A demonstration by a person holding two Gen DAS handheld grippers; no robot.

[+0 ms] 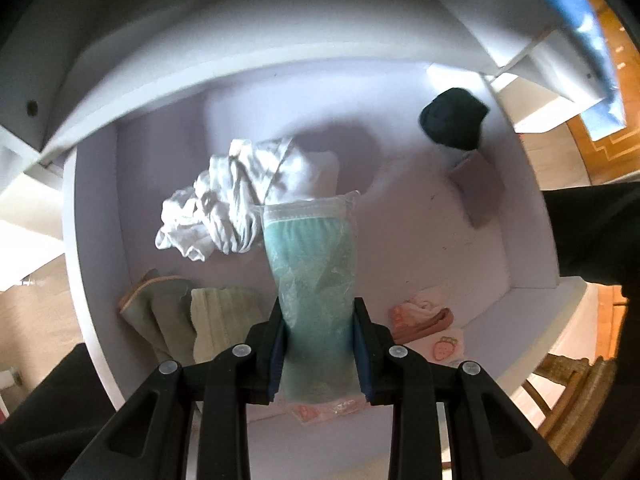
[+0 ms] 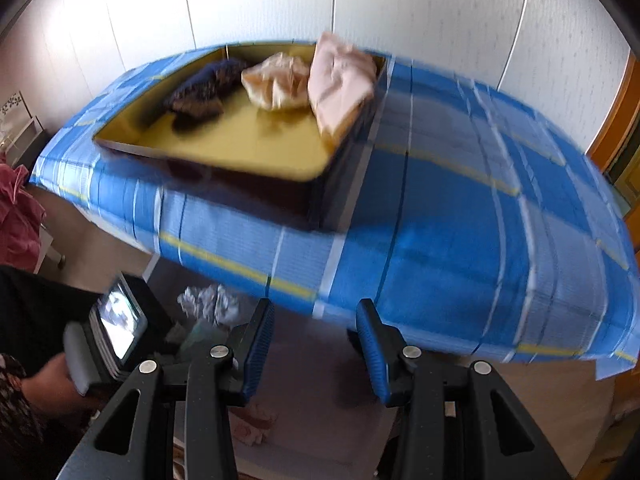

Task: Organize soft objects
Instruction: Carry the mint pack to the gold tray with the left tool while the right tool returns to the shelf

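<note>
**Teal pack pinched over the shelf, right side empty above the worktop**

My left gripper (image 1: 319, 344) has its jaws pressed in on a teal cloth in a clear plastic bag (image 1: 310, 276), clamping it on both sides at its lower half; the bag's sealed top end points away from me into a white shelf compartment (image 1: 420, 216). Just beyond that top end, and touching it in this view, lies a crumpled white cloth (image 1: 224, 204). To the lower left of the bag, folded green towels (image 1: 188, 320) sit near the compartment's front edge. To the lower right is a small pink and white bundle (image 1: 420, 314), with a strawberry-print piece (image 1: 444, 347) just in front of it. Far back on the right a dark rolled item (image 1: 454, 118) rests against the wall, well apart from the rest.

My right gripper (image 2: 315, 344) has its jaws spread with nothing between them. It hangs in front of the edge of a worktop covered in a blue plaid cloth (image 2: 460, 208). On that cloth stands a yellow-lined tray (image 2: 224, 144) holding a dark knitted piece (image 2: 204, 88), a crumpled beige cloth (image 2: 276, 80) beside it, and a folded pale pink cloth (image 2: 340, 84) leaning on the tray's right rim. Low to my left, the left gripper's screen (image 2: 120, 328) shows, the view blurred.
</note>
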